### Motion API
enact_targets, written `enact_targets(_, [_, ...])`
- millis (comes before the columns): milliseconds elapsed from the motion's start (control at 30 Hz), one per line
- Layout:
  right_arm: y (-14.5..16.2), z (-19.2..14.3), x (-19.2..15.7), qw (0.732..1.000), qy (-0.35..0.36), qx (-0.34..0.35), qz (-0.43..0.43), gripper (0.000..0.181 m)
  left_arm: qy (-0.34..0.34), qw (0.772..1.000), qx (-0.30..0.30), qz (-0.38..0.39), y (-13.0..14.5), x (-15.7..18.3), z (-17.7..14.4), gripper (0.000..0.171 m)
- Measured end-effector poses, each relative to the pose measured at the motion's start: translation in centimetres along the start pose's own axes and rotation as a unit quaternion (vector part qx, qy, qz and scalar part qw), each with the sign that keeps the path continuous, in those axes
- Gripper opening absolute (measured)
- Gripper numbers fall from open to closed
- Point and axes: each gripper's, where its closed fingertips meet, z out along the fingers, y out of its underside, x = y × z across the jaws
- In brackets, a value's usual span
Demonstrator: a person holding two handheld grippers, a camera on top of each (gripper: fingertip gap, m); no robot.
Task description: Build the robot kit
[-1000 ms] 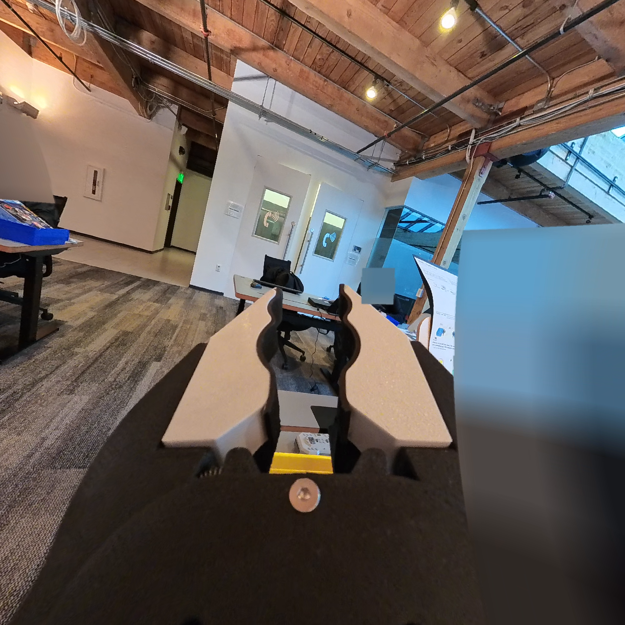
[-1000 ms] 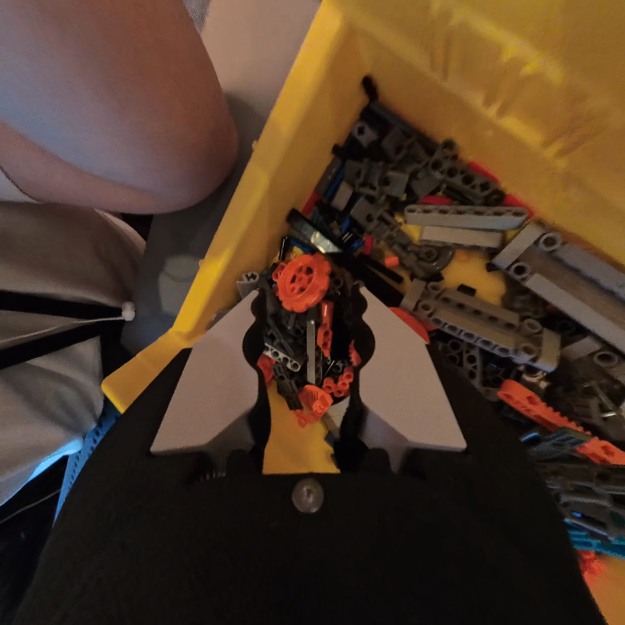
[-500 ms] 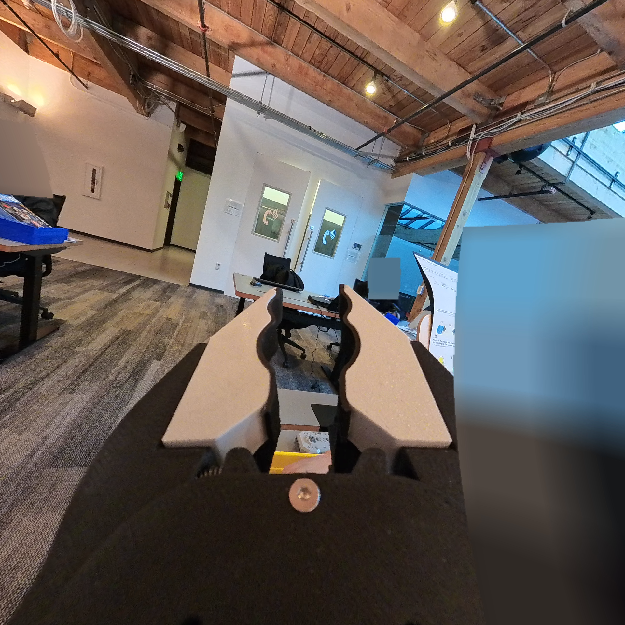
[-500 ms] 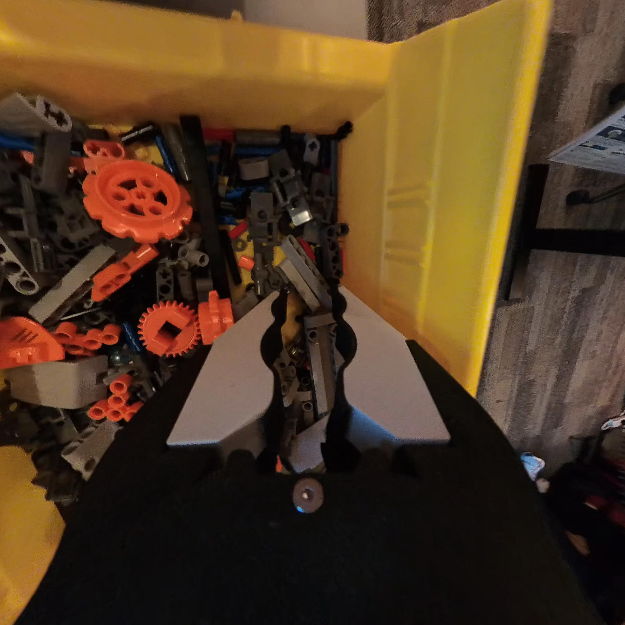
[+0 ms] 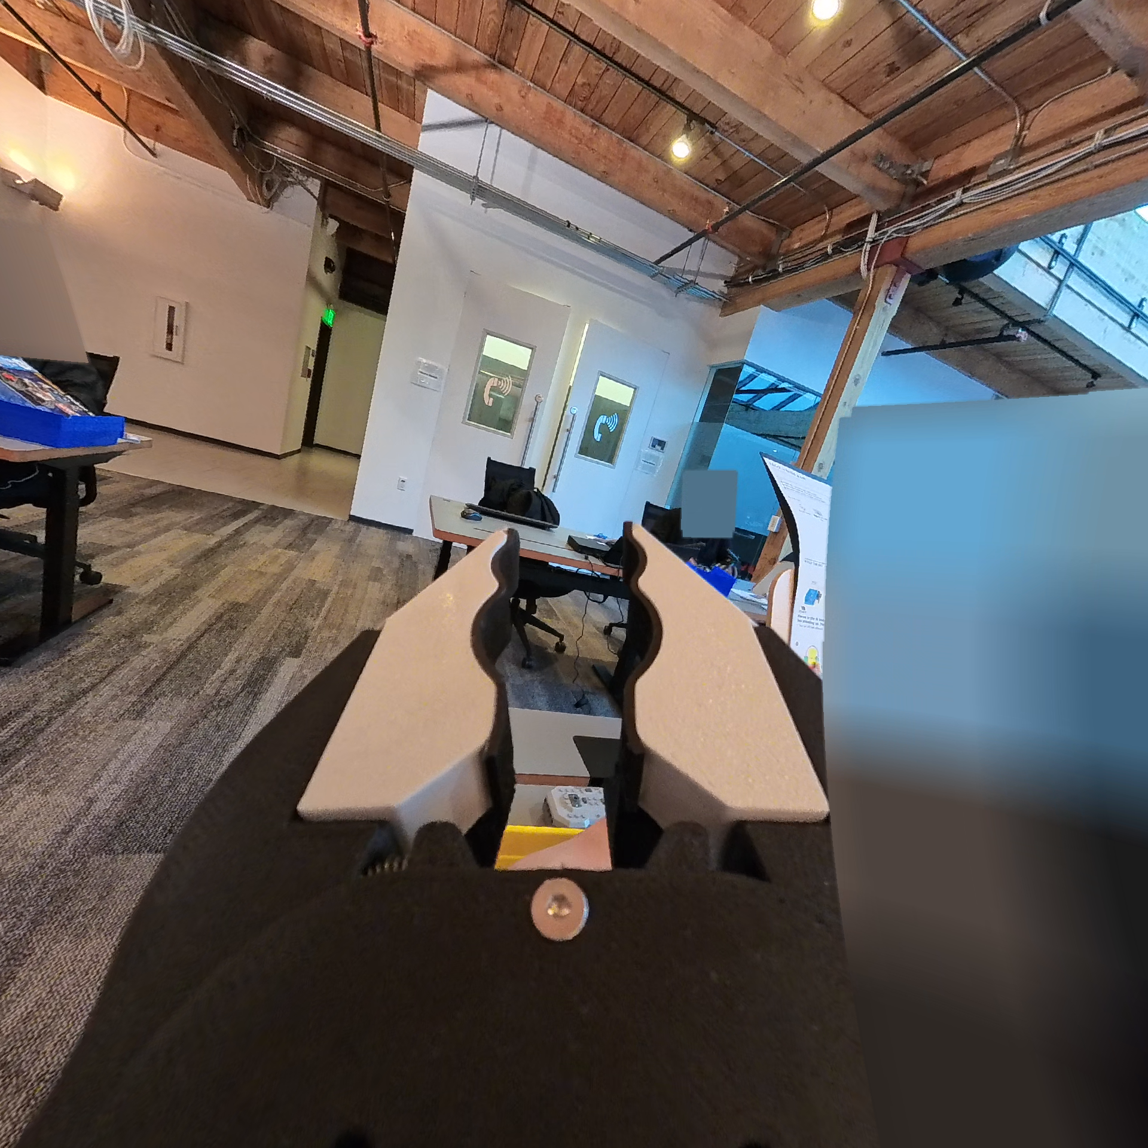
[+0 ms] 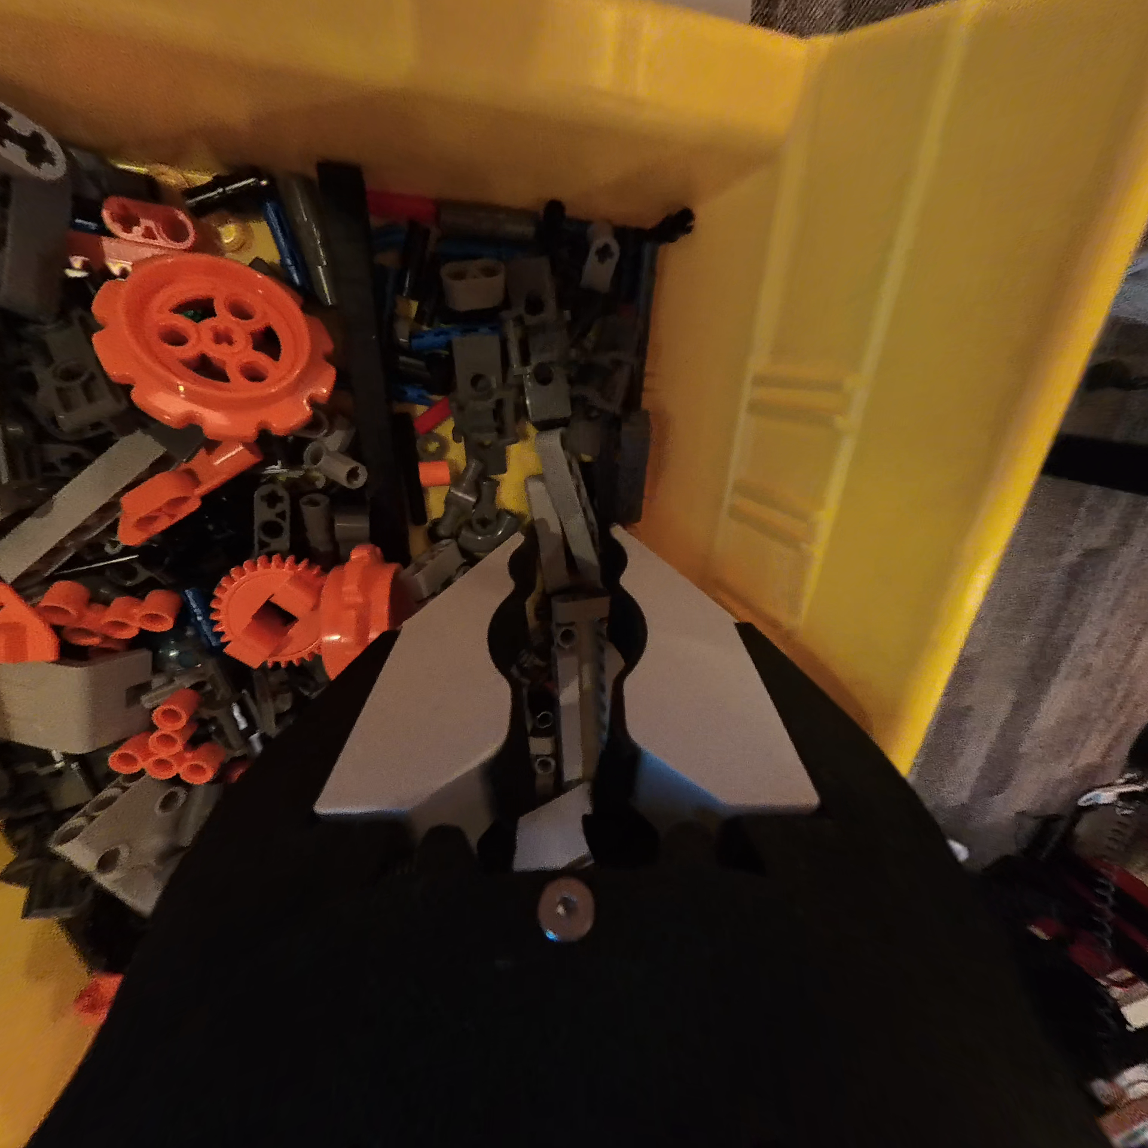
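My right gripper (image 6: pixel 568 553) is down inside a yellow bin (image 6: pixel 801 397) full of loose building parts, close to its right wall. Its jaws stand a narrow gap apart, on either side of a grey holed beam (image 6: pixel 581 658) that lies lengthwise between the fingers. The beam sits against the right pad, with a dark gap on its left. Two light grey beams (image 6: pixel 562 497) lie just past the tips. My left gripper (image 5: pixel 568 540) is open and empty, held up in the air and pointing across an office room.
A large orange toothed wheel (image 6: pixel 211 348) and an orange gear (image 6: pixel 273 615) lie left of my right gripper. Carpet shows beyond the bin wall. In the left wrist view a desk (image 5: pixel 534 546) with chairs stands ahead and a desk with a blue box (image 5: pixel 56 422) at far left. Tip to tip, the grippers are about 40 cm apart. My right gripper's tips are some 7 cm from the orange gear (image 6: pixel 273 615).
My right gripper swung from the bin's left corner to its right corner, narrowed its jaws, then sank closer to the parts. My left gripper has hardly moved.
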Motion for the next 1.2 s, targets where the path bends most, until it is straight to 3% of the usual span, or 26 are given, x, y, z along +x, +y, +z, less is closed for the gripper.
enact_targets(100, [0.6, -0.4, -1.0, 0.999, -0.031, -0.024, 0.026, 0.019, 0.000, 1.000, 0.000, 0.001, 0.0, 0.0, 0.0, 0.031])
enact_targets(233, [1.1, -1.9, -1.9, 0.997, -0.040, -0.015, 0.067, 0.009, 0.000, 1.000, 0.003, -0.001, -0.1, -0.1, -0.1, 0.031])
enact_targets(467, [1.4, -3.5, -3.1, 0.992, -0.051, -0.008, 0.119, 0.010, 0.001, 1.000, 0.001, 0.000, 0.0, 0.0, 0.0, 0.031])
enact_targets(767, [-4.8, -6.5, -6.2, 0.947, -0.160, 0.149, 0.235, 0.008, 0.002, 1.000, 0.001, 0.000, 0.0, 0.1, 0.0, 0.031])
enact_targets(833, [-4.7, -6.4, -5.7, 0.944, -0.152, 0.157, 0.246, 0.031, 0.002, 1.000, 0.001, 0.001, 0.0, 0.1, 0.0, 0.031])
enact_targets(933, [-2.4, -6.3, -2.8, 0.946, -0.088, 0.152, 0.273, 0.030, 0.002, 1.000, 0.001, 0.000, 0.0, 0.1, 0.0, 0.031])
enact_targets(1033, [2.3, -5.1, 0.8, 0.956, 0.029, 0.082, 0.279, 0.025, 0.002, 1.000, 0.002, -0.001, -0.1, 0.1, 0.0, 0.031])
enact_targets(1200, [4.2, -1.7, 0.5, 0.972, 0.062, 0.019, 0.224, 0.033, 0.004, 1.000, 0.003, -0.002, -0.1, 0.1, 0.0, 0.031])
